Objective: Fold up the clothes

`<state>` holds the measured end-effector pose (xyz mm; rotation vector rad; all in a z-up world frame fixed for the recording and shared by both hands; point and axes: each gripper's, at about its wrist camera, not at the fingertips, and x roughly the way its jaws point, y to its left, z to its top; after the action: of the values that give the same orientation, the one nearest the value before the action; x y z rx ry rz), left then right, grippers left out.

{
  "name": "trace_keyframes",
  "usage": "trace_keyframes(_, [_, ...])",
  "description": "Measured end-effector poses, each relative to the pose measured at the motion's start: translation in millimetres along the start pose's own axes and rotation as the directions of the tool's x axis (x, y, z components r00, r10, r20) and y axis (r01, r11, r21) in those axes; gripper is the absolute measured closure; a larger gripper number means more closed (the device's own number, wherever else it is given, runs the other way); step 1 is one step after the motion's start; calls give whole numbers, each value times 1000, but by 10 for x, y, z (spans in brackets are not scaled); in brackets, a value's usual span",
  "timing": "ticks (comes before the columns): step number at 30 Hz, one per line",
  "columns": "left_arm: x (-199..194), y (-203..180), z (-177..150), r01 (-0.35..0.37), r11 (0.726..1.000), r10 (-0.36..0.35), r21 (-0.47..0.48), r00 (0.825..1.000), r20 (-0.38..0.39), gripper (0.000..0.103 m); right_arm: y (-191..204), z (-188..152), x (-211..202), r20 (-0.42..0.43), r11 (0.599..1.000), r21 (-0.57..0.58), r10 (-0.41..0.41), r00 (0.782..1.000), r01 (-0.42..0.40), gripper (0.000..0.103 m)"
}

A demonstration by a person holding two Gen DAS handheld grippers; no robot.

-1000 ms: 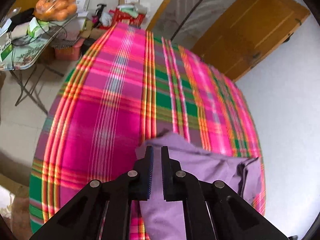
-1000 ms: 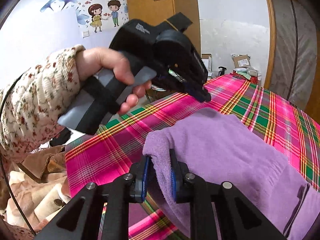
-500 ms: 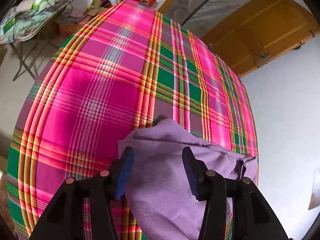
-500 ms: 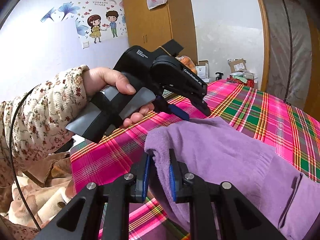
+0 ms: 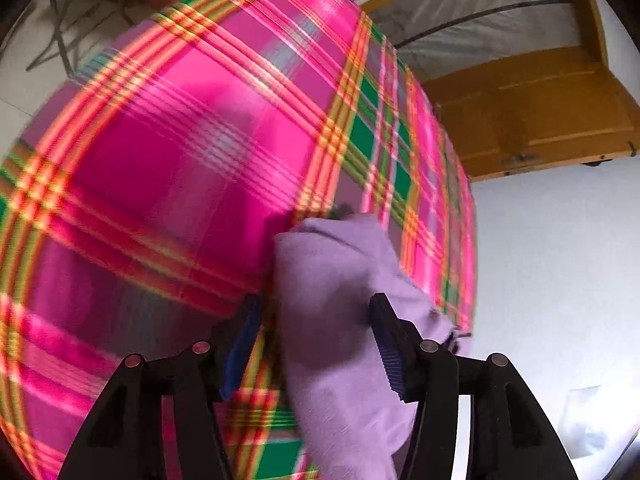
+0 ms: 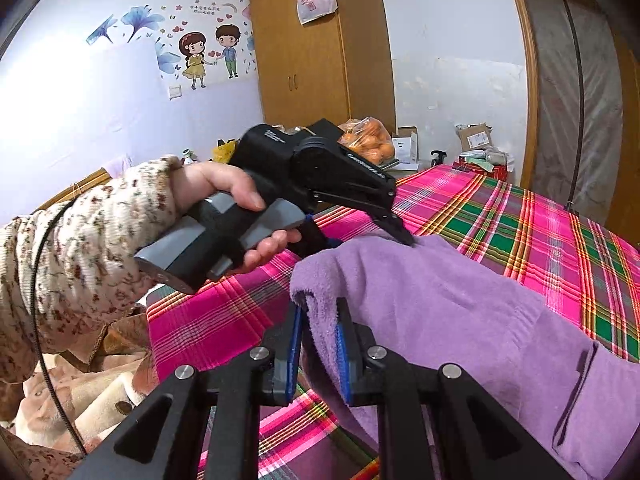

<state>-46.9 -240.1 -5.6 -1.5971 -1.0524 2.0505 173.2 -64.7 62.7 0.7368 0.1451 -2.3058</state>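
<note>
between spread left tool point(image 5: 316, 344) jaws: purple garment point(image 5: 340, 320) corner, ungripped; right tool point(image 6: 319, 344) clenched on its edge, nearer.

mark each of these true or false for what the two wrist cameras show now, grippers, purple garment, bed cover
1. The right gripper is shut on the purple garment. True.
2. The left gripper is clamped tight on the garment. False: its jaws stand wide apart, the cloth between them.
3. The bed cover is plain blue. False: it is pink, green and yellow plaid.
4. A bag of oranges sits behind the bed. True.
5. The garment is on a hanger. False: it lies on the bed cover.
</note>
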Motion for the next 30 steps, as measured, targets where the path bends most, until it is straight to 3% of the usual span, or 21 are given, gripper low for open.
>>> trace_keyframes(2, [72, -82, 0, 27, 1000, -27, 14, 999, -20, 47, 0, 6, -21, 2, 1000, 6, -1, 1000, 1, 87])
trace_keyframes(7, [97, -279, 20, 8, 994, -9, 106, 1000, 11, 79, 29, 23, -27, -1, 1000, 1, -7, 1000, 7, 87])
trace_keyframes(9, [25, -336, 41, 8, 990, -13, 137, 999, 31, 83, 45, 36, -9, -2, 1000, -3, -1, 1000, 1, 87])
trace_keyframes(15, [-167, -556, 50, -45, 968, 25, 249, 996, 82, 86, 72, 107, 38, 4, 999, -17, 40, 999, -40, 87])
trace_keyframes(23, [-329, -527, 68, -142, 953, 110, 267, 985, 130, 86, -13, 80, -41, 32, 996, 4, 93, 995, -93, 88])
trace_keyframes(26, [-306, -572, 65, -137, 960, 109, 246, 986, 126, 86, -73, 73, -143, 55, 996, 13, 91, 994, -92, 88])
trace_keyframes(30, [-319, -843, 21, -117, 951, 81, 287, 988, 132, 86, -240, 73, -390, 96, 996, 56, 66, 993, -72, 88])
